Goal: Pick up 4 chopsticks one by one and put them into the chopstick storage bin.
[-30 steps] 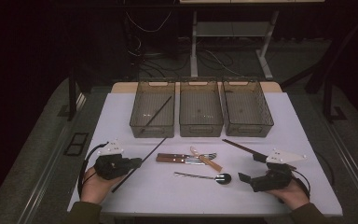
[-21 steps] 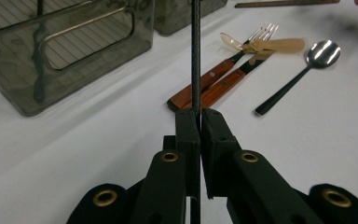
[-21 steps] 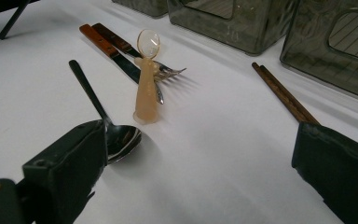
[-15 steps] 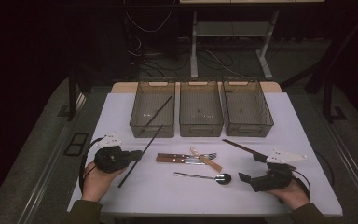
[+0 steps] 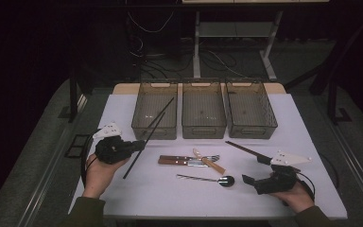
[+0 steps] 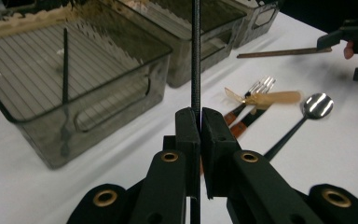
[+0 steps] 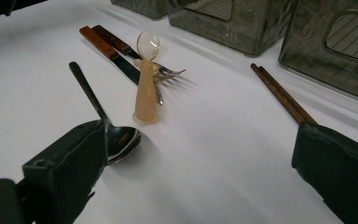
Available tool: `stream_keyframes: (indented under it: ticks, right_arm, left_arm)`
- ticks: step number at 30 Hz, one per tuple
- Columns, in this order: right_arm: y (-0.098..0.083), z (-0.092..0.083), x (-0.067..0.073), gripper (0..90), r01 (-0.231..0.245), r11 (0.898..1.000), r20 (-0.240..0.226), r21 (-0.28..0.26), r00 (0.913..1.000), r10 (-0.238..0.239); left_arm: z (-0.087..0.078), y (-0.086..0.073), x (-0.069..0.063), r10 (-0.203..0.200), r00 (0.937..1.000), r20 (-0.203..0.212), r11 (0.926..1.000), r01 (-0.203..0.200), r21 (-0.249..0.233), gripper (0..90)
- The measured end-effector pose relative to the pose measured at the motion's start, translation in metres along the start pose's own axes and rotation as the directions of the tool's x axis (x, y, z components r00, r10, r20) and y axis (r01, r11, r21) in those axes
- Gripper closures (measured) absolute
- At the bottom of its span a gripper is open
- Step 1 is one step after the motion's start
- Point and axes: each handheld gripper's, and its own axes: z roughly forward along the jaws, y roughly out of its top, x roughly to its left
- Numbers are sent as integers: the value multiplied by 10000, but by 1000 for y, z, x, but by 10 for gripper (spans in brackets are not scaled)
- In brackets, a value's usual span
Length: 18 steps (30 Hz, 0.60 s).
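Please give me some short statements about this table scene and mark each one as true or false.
1. The left gripper is shut on a black chopstick. True.
2. The right gripper holds the metal spoon. False: its jaws stand open, and the spoon lies on the table.
3. Three bins stand in a row at the far side. True.
4. The left bin is empty. False: a black chopstick lies in it.
5. The brown chopsticks lie in the right bin. False: they lie on the table.

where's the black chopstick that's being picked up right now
In the high view the black chopstick is at the table's left, clamped in the left hand-held gripper, slanting up toward the leftmost bin, where another chopstick leans.
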Motion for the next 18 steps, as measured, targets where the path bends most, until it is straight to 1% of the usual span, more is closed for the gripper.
stream_keyframes:
  ticks: [9,11,13,18]
  right_arm:
    - [0,0,0,36,26,10000,-5,-43,10000,-26]
    - [0,0,0,36,36,10000,-6,-22,10000,-36]
    - [0,0,0,36,34,10000,-18,-14,10000,-34]
    - [0,-1,0,36,2,10000,-9,-39,10000,-2]
  left_arm:
    - [9,32,11,91,9999,-140,9998,-94,-185,860]
    - [11,40,14,17,9999,-154,9995,-22,-322,861]
    - [14,49,18,47,9998,-212,9995,-53,-308,861]
    - [23,68,30,-168,9992,-372,9990,152,-421,861]
